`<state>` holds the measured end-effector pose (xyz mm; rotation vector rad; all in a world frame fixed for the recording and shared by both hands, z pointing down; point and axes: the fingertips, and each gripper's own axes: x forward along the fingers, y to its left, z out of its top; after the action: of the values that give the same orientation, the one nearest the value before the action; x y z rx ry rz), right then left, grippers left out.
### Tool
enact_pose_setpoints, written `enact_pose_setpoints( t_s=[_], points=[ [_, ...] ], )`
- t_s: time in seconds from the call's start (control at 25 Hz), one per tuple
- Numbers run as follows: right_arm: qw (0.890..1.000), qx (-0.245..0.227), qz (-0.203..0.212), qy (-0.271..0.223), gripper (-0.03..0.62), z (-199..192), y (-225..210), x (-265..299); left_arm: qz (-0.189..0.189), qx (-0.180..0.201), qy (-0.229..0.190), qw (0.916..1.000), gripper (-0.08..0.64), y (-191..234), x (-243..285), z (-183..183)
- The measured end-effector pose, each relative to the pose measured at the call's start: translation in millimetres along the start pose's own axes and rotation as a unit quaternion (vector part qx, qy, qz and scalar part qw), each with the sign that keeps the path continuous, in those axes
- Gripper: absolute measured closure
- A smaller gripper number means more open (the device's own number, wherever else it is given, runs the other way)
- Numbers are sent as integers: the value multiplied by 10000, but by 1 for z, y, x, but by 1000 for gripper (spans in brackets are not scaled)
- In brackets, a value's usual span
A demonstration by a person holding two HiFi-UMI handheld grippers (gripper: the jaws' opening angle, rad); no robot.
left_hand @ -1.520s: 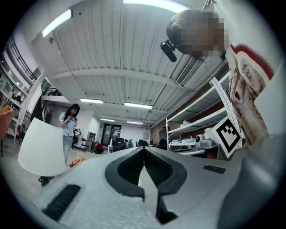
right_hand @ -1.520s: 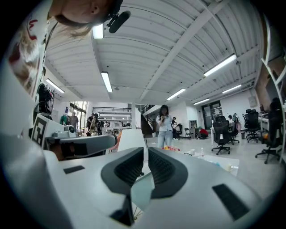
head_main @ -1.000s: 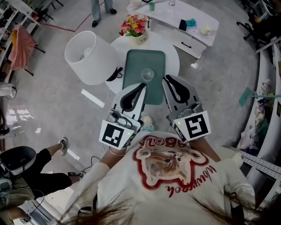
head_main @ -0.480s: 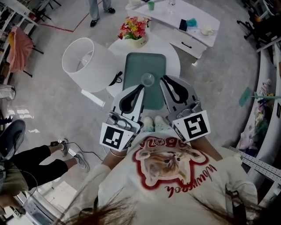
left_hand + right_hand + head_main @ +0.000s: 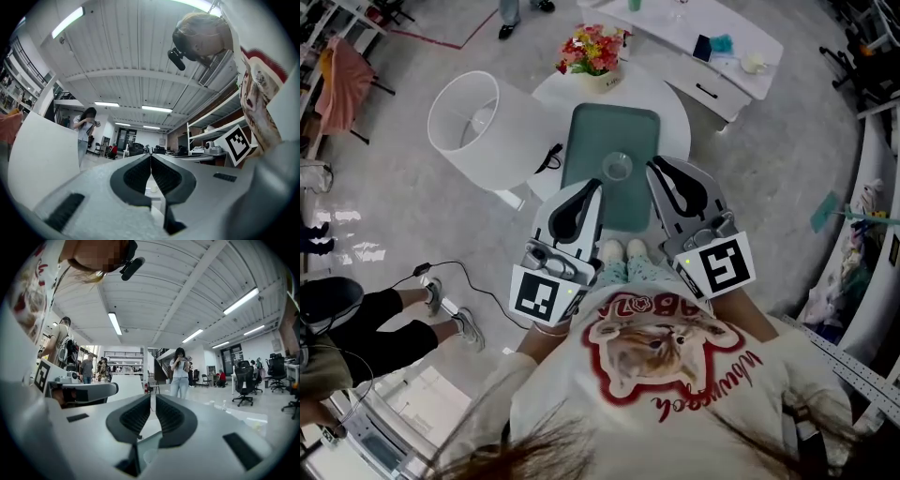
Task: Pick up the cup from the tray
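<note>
A clear cup [image 5: 618, 167] stands upright near the middle of a green tray [image 5: 592, 139] on a round white table [image 5: 670, 112]. Both grippers are held in front of the person's chest, over the tray's near end. My left gripper [image 5: 599, 183] is shut and empty, its tips just short of the cup on the left. My right gripper [image 5: 652, 166] is shut too, its tips to the right of the cup. In the left gripper view the left gripper [image 5: 151, 157] points across the room. In the right gripper view the right gripper [image 5: 153, 396] has the tray [image 5: 152, 439] showing below its pads.
A large white lampshade [image 5: 478, 122] lies to the left of the table, with a black cable beside it. A flower box [image 5: 593, 52] sits at the table's far edge. A white bench [image 5: 712, 56] with small items stands beyond. A person's legs [image 5: 366, 314] are at lower left.
Both grippers have stayed shut and almost in place over the tray's near end. The person at lower left has walked on, and the head view has shifted slightly.
</note>
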<state>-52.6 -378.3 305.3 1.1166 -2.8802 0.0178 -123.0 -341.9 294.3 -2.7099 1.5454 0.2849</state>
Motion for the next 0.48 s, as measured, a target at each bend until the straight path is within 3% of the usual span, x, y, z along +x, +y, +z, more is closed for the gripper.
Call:
enact_pose_setpoints(
  t_s=[0.48],
  points=[
    [9987, 151, 321, 361, 541, -45, 3, 13, 186, -164, 287, 9993, 546, 12, -5, -30]
  ],
)
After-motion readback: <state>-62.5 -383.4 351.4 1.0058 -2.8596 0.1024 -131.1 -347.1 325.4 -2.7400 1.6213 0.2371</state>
